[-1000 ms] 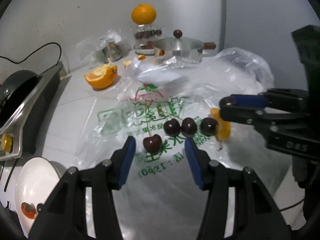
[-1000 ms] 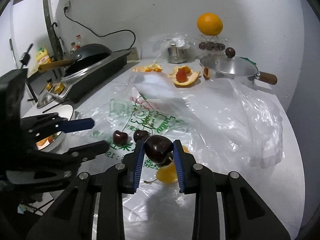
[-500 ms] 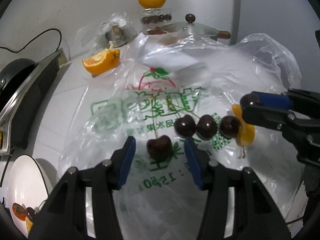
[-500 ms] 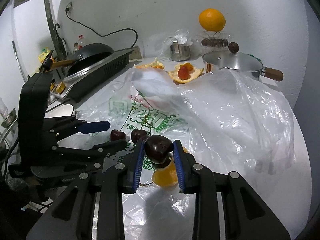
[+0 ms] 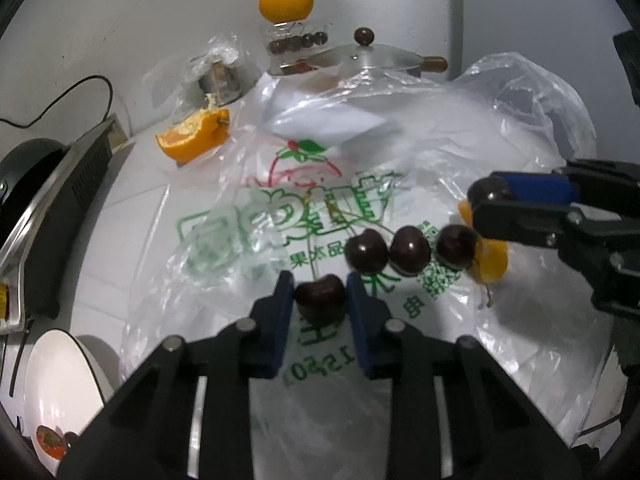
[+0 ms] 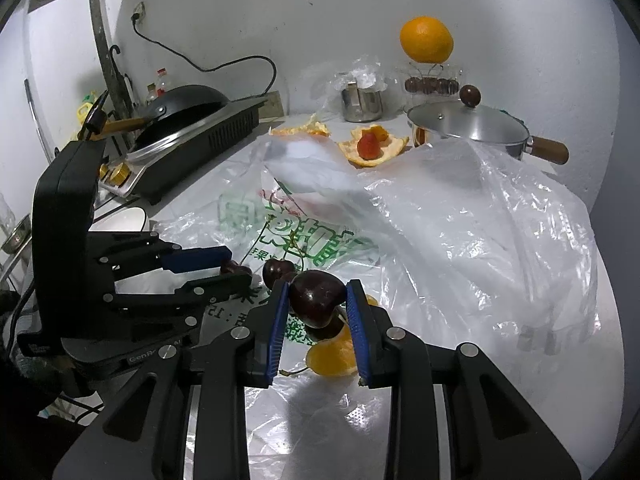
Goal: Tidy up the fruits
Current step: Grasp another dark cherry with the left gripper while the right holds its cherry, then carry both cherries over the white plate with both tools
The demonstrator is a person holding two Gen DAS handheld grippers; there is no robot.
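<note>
While both tools are loaded, risk sits in the pinch. L hand-held gripper (image 5: 320, 300) has just been closing, pads now clamped on a dark cherry (image 5: 320, 298) lying on the plastic bag (image 5: 400, 168). R hand-held gripper (image 6: 318, 304) grips a second cherry (image 6: 316, 298) w/ jaws tight, raised over an orange segment (image 6: 332, 356). Just beyond, three loose cherries (image 5: 408, 249) in a row on the bag. Judgement: soft fruit may bruise or squirt out if squeezed harder; the slick bag may drag along on lifting & roll the row off the surface (image 5: 120, 220). Far: white plate (image 5: 60, 380) near left edge, lidded pan (image 6: 466, 126), whole orange (image 6: 426, 38).
</note>
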